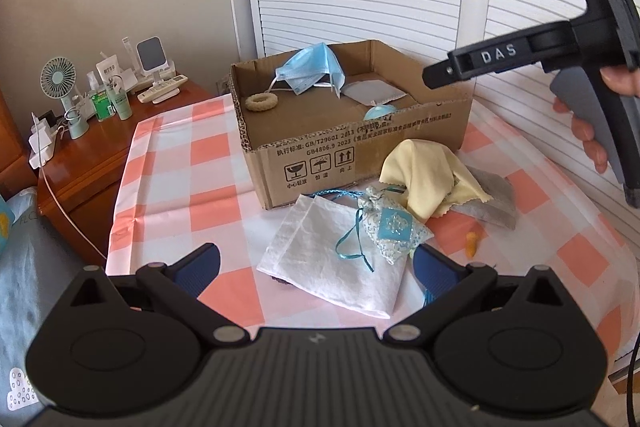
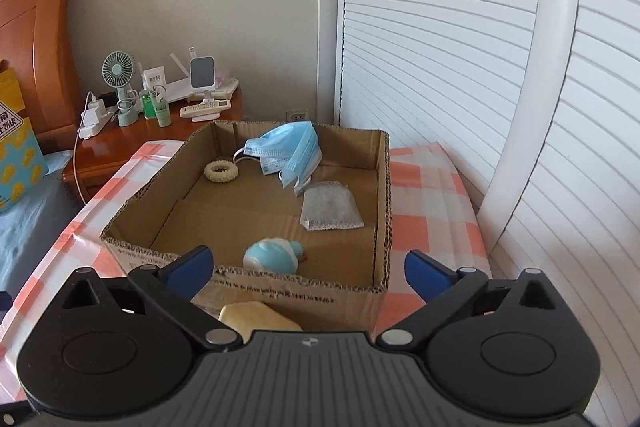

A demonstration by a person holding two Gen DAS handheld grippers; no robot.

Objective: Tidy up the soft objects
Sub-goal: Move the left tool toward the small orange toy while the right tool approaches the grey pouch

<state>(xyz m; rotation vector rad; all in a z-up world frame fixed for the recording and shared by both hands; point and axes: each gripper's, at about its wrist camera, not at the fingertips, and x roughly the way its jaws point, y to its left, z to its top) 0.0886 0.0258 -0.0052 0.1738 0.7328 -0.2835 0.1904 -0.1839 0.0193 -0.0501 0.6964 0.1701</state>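
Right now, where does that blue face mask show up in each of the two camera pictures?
Left wrist view: the blue face mask hangs over the back wall of the cardboard box, upper centre.
Right wrist view: the mask lies at the box's far side, centre.
Shared landmark: the cream ring just left of it.

Yellow cloth (image 2: 258, 319) mostly hidden behind right gripper (image 2: 308, 269); carton print (image 2: 280, 293) blurred.

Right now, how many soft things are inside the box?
4: a blue face mask at the back, ring back left, grey pouch on the right, blue-white toy in front.
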